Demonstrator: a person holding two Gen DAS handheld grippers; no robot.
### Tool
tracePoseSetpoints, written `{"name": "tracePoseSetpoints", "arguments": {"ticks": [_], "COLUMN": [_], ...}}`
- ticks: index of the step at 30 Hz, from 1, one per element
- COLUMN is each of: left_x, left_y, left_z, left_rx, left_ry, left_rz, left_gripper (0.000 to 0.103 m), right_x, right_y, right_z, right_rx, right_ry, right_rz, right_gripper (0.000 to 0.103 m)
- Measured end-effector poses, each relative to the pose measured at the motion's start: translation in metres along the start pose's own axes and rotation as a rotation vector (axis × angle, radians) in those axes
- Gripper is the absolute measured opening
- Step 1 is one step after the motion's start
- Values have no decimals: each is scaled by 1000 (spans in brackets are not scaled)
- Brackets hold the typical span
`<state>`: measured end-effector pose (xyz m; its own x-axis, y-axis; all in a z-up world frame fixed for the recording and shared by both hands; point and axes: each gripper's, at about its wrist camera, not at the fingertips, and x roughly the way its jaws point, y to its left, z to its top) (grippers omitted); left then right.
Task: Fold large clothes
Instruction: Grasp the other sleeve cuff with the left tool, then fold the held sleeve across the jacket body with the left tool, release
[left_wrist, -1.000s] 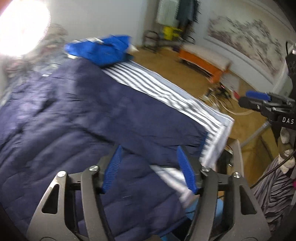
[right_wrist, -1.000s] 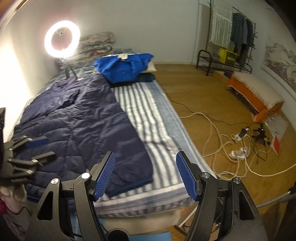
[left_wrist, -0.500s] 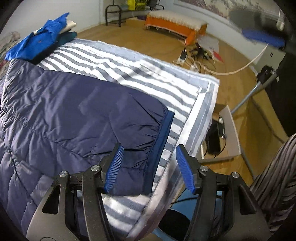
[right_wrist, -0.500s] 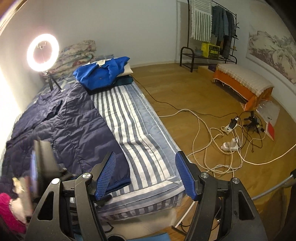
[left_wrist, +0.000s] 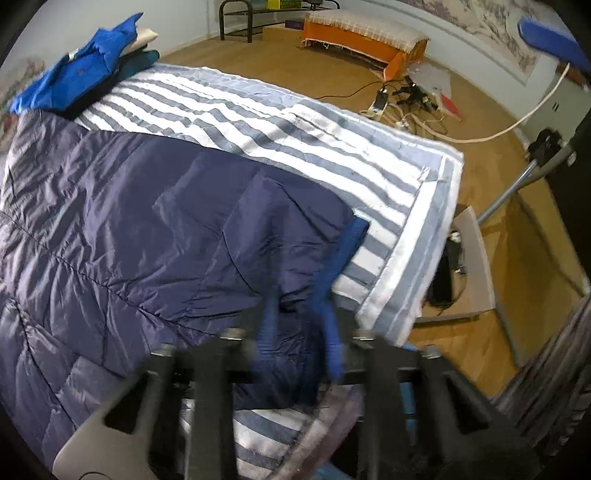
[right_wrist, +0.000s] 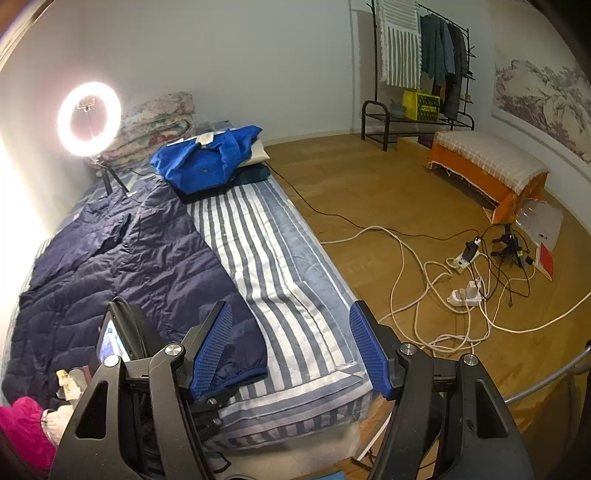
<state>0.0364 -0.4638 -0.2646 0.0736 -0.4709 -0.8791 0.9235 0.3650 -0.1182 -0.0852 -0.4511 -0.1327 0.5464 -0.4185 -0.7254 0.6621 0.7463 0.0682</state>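
The navy jacket (left_wrist: 155, 236) is stretched from lower centre toward the frame's upper left; its near hem corner is being pinched between the closing jaws of the left gripper (left_wrist: 297, 332); the right gripper (right_wrist: 291, 347) is held open, nothing between its jaws, farther from the hem.

Navy quilted jacket (left_wrist: 155, 236) lies spread flat on the bed — blue-trimmed cuff at the near corner.

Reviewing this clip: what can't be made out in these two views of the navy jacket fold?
- Left tongs: closing over the navy jacket near its cuff, pads motion-blurred in the left wrist view; firm pinch unreadable.
- Jacket's near hem: hidden by the right tongs in the right wrist view.
- Jacket's collar end: washed out by the ring light.
- Folded pile under the blue garment: covered, contents unclear.
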Motion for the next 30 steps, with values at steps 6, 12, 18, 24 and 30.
{"name": "tracePoseSetpoints", "arguments": {"ticks": [6, 12, 18, 24, 30], "left_x": [-37, -108, -175, -235, -261], "left_y": [29, 83, 159, 257, 352], "left_z": [8, 8, -3, -33, -76], "left_rx": [-145, -267, -387, -526, -668], "left_ry": [-58, -182, -284, -368, -400], "left_rz": [-86, -73, -3, 127, 301], "left_gripper": [5, 4, 3, 3, 3], "right_x": [-4, 2, 21, 37, 70], "right_y": [4, 11, 42, 98, 161], "right_z": [6, 10, 19, 47, 74], "right_rx": [5, 8, -24, -74, -90], "right_ry": [-23, -20, 19, 10, 29], "right_rz": [14, 22, 87, 199, 312], "right_gripper": [64, 61, 56, 56, 56]}}
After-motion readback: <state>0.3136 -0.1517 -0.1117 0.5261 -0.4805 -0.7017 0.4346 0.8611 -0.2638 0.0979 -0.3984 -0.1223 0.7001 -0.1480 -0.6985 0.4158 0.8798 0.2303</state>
